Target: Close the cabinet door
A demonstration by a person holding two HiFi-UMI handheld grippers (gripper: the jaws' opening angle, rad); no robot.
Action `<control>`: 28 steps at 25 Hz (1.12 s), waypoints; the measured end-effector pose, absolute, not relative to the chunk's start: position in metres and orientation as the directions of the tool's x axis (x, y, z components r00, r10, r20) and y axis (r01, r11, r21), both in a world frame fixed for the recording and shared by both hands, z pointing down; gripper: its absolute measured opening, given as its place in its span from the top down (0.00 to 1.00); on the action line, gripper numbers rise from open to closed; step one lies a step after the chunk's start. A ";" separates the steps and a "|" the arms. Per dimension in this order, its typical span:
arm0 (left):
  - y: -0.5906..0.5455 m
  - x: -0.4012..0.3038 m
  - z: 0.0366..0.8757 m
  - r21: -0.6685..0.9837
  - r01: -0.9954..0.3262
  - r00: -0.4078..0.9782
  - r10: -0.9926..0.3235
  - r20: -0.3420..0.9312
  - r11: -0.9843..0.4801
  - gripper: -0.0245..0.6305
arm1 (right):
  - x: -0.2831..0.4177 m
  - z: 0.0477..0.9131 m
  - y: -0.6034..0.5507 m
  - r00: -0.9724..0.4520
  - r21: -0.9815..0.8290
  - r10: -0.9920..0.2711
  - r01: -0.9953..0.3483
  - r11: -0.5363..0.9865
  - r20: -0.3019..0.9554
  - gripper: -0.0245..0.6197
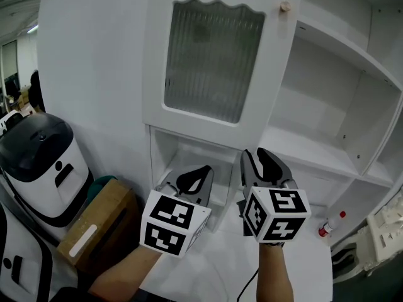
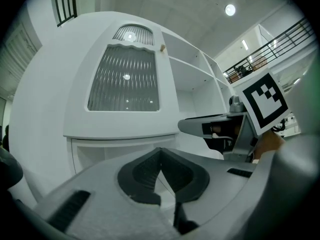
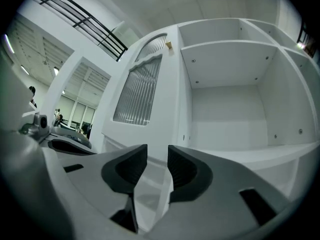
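Before a white cabinet, we hold two grippers level, side by side, just below the door (image 1: 211, 61). The door is white, with a ribbed glass pane and a small knob (image 1: 285, 7) high on its free edge. It stands swung out from the cabinet, left of the bare shelves (image 1: 327, 93), which lie open to the room. The left gripper (image 1: 204, 168) has its jaws together with nothing between them, as the left gripper view makes plain. The right gripper (image 1: 259, 155) has its jaws parted and grips nothing. In the right gripper view the door's free edge shows beyond the gap, and the pads do not touch it. Under our hands lies a plain white top (image 1: 217, 260), with a thin dark cable (image 1: 249, 288) trailing across it. A small bottle (image 1: 330, 225) with a red cap stands near the top's right edge. To the left, lower down, sit a brown box (image 1: 94, 222) and a white machine (image 1: 38, 162) with a black lid. The gripper views take in a tall, bright hall with a round ceiling light (image 2: 230, 10) and a dark railing (image 3: 90, 21) along an upper level. Large windows (image 3: 75, 101) stand far off behind the door.
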State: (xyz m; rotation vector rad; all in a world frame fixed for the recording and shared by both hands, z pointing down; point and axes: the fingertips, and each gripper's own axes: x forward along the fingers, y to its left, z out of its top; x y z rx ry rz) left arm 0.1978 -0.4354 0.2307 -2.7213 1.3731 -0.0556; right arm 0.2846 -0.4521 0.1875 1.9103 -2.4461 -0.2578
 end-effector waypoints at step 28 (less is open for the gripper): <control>-0.378 0.127 0.230 -0.072 -0.710 0.703 -0.711 -0.017 -0.700 0.94 | 0.170 0.216 -0.364 -0.224 0.117 -0.974 -0.969 0.219 -0.034 0.88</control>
